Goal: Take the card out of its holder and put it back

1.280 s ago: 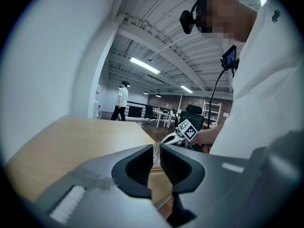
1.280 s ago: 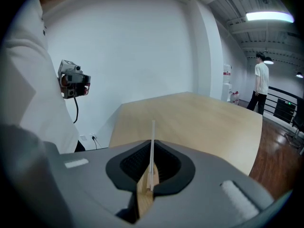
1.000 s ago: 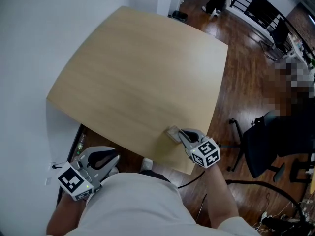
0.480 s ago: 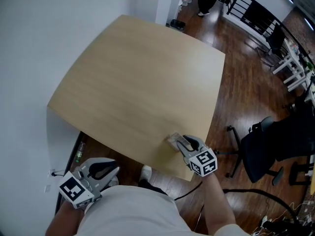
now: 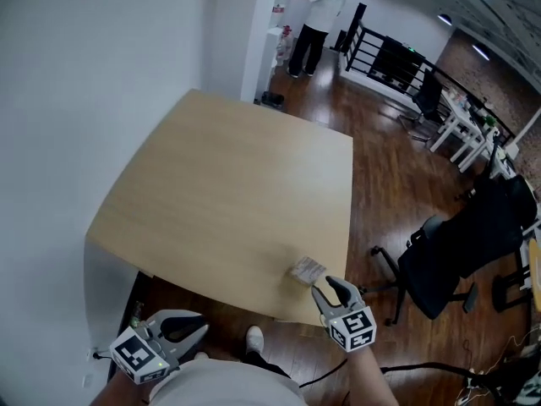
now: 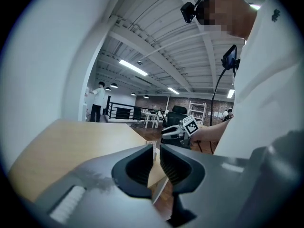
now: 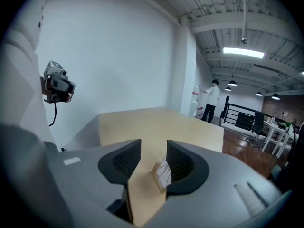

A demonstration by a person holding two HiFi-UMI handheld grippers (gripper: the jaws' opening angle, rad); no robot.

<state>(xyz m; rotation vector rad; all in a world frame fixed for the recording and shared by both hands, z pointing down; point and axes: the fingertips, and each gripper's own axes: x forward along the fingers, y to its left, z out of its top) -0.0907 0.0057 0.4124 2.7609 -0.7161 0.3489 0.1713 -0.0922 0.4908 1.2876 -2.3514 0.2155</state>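
A small clear card holder with a printed card (image 5: 307, 270) stands upright near the front right corner of the light wooden table (image 5: 228, 184). My right gripper (image 5: 324, 287) sits just behind it at the table's edge, its jaws opening. In the right gripper view the card in its holder (image 7: 162, 174) stands in the gap beside the right jaw of the right gripper (image 7: 153, 161), and no pad presses on it. My left gripper (image 5: 201, 327) hangs below the table's front edge, far left of the card. In its own view, the left gripper (image 6: 156, 161) is shut on nothing.
A white wall runs along the table's left side. A black office chair (image 5: 448, 252) stands on the wooden floor to the right. A person (image 5: 313, 15) stands far off by a black railing (image 5: 385, 57). My shoe (image 5: 254, 338) shows under the table's front edge.
The right gripper's jaws have opened and it has drawn back a little from the card holder, which stays on the table. The head view has tilted up. The left gripper stays low.
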